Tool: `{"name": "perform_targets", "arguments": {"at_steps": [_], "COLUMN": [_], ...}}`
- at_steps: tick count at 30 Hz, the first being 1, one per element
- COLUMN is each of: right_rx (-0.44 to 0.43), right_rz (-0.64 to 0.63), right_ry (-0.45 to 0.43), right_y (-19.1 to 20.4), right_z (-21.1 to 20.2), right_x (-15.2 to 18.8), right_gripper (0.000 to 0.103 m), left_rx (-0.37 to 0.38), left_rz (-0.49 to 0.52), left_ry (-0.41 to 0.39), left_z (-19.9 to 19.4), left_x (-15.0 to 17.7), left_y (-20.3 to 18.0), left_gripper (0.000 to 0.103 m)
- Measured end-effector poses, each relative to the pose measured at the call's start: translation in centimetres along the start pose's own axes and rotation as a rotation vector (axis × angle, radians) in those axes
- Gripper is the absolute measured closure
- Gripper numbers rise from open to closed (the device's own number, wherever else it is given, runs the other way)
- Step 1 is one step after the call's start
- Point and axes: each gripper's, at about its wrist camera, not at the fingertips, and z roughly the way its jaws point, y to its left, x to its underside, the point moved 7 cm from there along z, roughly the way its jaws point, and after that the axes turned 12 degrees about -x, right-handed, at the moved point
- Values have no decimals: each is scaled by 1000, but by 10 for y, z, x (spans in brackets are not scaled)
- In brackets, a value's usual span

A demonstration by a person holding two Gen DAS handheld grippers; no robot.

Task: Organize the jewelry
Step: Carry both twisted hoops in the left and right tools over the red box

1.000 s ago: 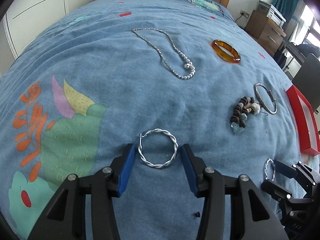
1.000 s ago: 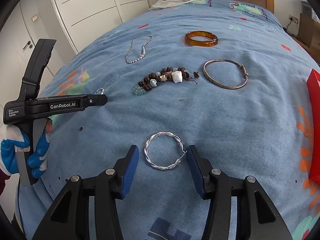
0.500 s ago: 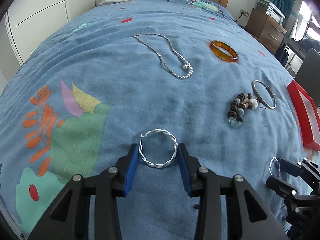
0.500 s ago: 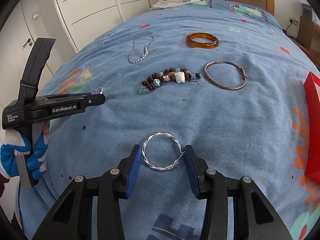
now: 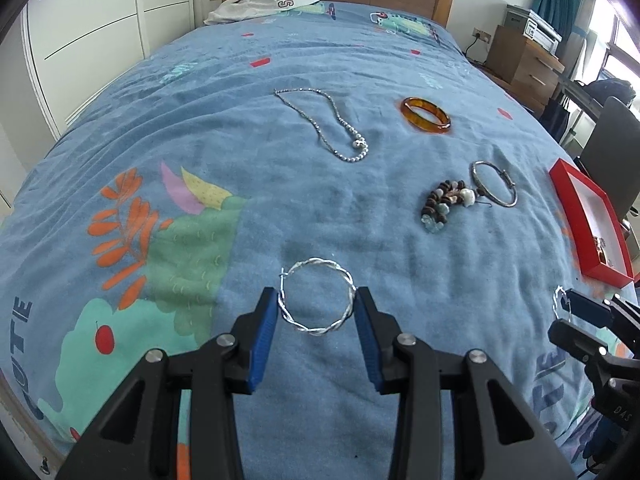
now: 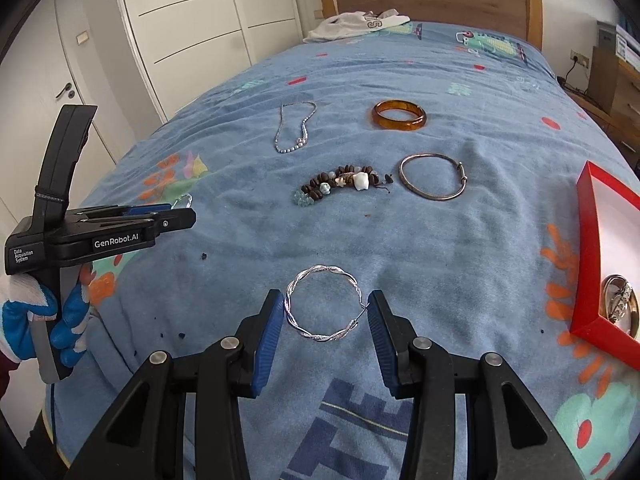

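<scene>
A blue bedspread (image 5: pixel 320 184) fills both views. The red box (image 6: pixel 592 264), the likely home for the jewelry, lies at about three o'clock in the right wrist view, touching nothing but the cover; a small metal dish (image 6: pixel 622 304) with a sparkly piece sits inside it.

The left gripper (image 5: pixel 316 312) has its blue pads pressed on both sides of a twisted silver hoop (image 5: pixel 318 302), gripping it across its width. In the right wrist view the right gripper (image 6: pixel 326 314) pinches a matching silver hoop (image 6: pixel 325 304) the same way. Both hoops look raised off the cover.

The right hand is nearer the box, so I judge it should go first, carrying its hoop toward three o'clock.

Left on the bed, around twelve o'clock: a chain necklace (image 6: pixel 294 130), an amber bangle (image 6: pixel 399 115), a thin metal bangle (image 6: pixel 434 176) and a bead bracelet (image 6: pixel 340 186).
</scene>
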Motion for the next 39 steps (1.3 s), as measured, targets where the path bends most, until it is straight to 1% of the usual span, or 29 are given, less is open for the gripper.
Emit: {"name": "perform_targets", "arguments": {"at_steps": [9,14,18,20,24,27,31,34,39], "right_rx": [41,72,107,130,185,233,286,313,325], "right_rz": [-5,-1,13,25,56,81,119,145,179], "right_ry": [-79,-125,-154,-164,-185,-195,-200,-194,-170], "right_y": [0,-9,-25,-39,-74,-105,-148,-180,-224], "right_z": [-45,-73,-96,-109,-135,-154,-174,-180,-175], "right_x": [-5,-7,-4,-2,2,4,9,10,9], "right_gripper": [60,60,60,60,60,60,60,60,60], "left_rx": [32,65,106,141,197,229,279,307,335], "left_rz": [33,80,123,137,199,262,325,363,422], "left_ry": [-58,-94,-115,-118,-129,-136,-125,-121,-119], "left_z": [-42,-63,-76,-82,-93,-97,-94,-88,-77], "left_x": [-1,-9,-17,-21,-29,-35,-40,-45,-56], "left_y": [-16,-40,-72,-91,-139,-181,-239,-281,-341], "left_gripper": [66,66,66,66,66,66,66,66,66]}}
